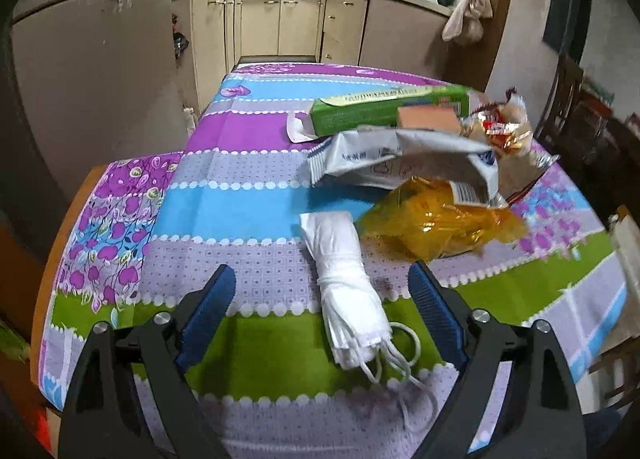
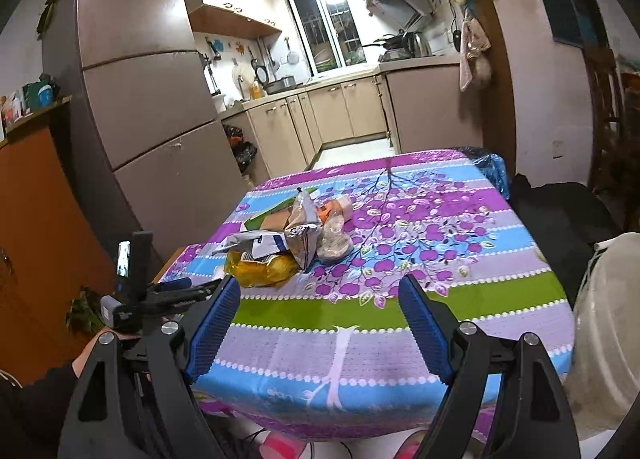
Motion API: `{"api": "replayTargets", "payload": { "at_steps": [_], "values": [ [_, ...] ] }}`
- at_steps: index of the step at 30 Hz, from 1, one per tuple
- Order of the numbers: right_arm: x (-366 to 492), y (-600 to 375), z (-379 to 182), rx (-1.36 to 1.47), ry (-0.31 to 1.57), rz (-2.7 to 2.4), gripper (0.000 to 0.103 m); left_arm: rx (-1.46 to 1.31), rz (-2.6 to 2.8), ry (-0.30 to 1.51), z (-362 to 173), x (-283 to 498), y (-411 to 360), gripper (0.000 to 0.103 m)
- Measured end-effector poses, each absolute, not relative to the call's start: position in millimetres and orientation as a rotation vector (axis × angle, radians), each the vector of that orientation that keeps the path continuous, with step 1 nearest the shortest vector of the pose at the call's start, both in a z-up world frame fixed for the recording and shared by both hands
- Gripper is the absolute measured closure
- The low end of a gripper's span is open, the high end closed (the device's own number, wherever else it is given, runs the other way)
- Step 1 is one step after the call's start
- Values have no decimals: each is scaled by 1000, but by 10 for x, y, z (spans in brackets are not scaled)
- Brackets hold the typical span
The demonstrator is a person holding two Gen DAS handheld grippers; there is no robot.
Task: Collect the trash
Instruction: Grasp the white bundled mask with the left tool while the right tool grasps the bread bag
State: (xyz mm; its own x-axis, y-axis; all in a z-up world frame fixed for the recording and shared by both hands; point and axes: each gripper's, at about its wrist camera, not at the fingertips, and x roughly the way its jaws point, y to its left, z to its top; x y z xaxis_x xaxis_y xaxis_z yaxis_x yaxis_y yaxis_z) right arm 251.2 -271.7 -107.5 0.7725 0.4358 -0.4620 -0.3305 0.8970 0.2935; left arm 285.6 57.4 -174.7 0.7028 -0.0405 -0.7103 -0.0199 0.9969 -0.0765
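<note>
Lying lengthwise between the spread blue pads of the left hand-held gripper point(image 1: 322, 279), the folded white bundle of face masks point(image 1: 346, 287) points away from the camera, ear loops nearest it, untouched. Beyond it sit a crumpled yellow plastic wrapper point(image 1: 436, 225), a torn white foil pouch point(image 1: 400, 163) and a long green cardboard box point(image 1: 392, 107), lying crosswise. Bare striped floral tabletop point(image 1: 240, 163) extends leftward. The right hand-held gripper point(image 2: 320, 295) hangs wide open and empty over the tabletop's near edge.

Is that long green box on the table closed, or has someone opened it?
Open. The green box lies flat on the tablecloth, and the white flap at its left end hangs loose. What is inside cannot be seen.
</note>
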Motion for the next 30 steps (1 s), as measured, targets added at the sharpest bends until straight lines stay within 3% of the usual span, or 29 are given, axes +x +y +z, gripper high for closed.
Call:
{"api": "replayTargets", "payload": {
  "at_steps": [4, 7, 9, 11, 15, 30],
  "values": [
    [2734, -2565, -1095, 194, 565, 462, 24, -53, -29, 805, -1765, 2881, 527, 46],
    [2904, -2447, -1094, 189, 578, 496, 31, -26, -21, 818, -1785, 2887, 513, 53],
    [3034, -2358, -1104, 186, 590, 510, 39, -7, -25, 814, -1788, 2876, 501, 67],
    [3154, -2264, -1118, 172, 601, 528, 44, -31, -39, 813, -1777, 2863, 553, 76],
    [3511, -2111, -1214, 138, 636, 527, 49, -78, -72, 821, -1758, 2852, 641, 77],
    [4511, -1527, -1485, -2, 730, 504, 50, -165, -114, 775, -1582, 2796, 835, 77]
  ]
}}
